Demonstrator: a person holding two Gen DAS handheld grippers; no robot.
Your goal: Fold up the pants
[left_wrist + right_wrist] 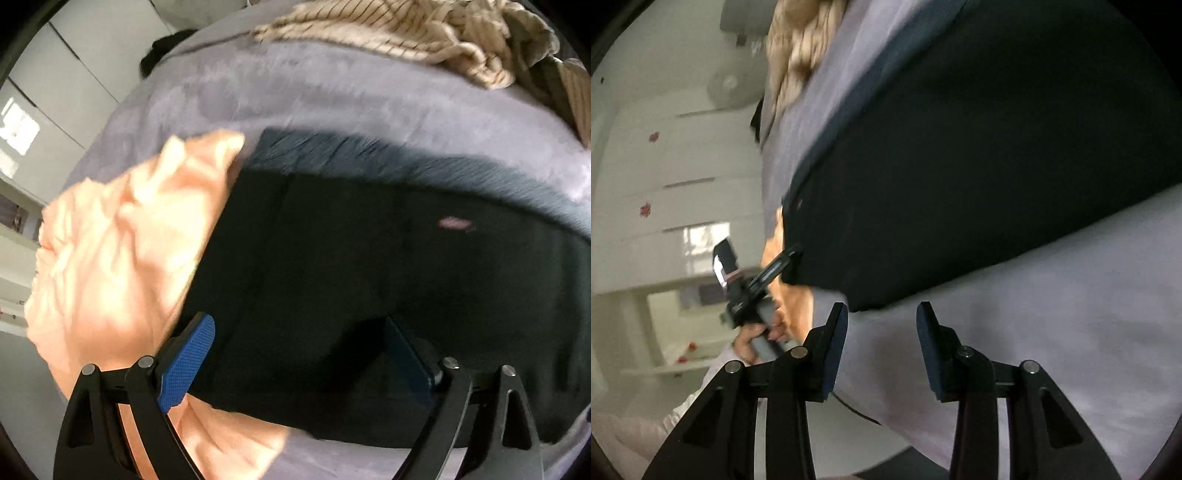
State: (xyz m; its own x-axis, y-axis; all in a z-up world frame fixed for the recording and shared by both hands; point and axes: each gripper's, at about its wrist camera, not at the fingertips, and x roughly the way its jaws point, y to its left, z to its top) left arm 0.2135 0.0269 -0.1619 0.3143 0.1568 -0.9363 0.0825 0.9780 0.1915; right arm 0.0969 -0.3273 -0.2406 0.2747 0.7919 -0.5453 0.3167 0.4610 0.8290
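The black pants [351, 280] lie folded flat on a grey-lilac bed cover [295, 92], with a ribbed dark blue waistband along their far edge. My left gripper [295, 362] is open, its blue fingers spread over the near edge of the pants. In the right wrist view the pants [979, 155] fill the upper right. My right gripper [882, 332] is open and empty, just off the pants' near corner, over the bare cover [1052, 314]. The left gripper [775, 269] shows there too, at the pants' far corner, held by a hand.
A peach-orange garment [122, 251] lies crumpled at the left of the pants, partly under them. A beige striped knit [406, 33] is heaped at the far side of the bed. White cabinets [665, 166] stand beyond the bed edge.
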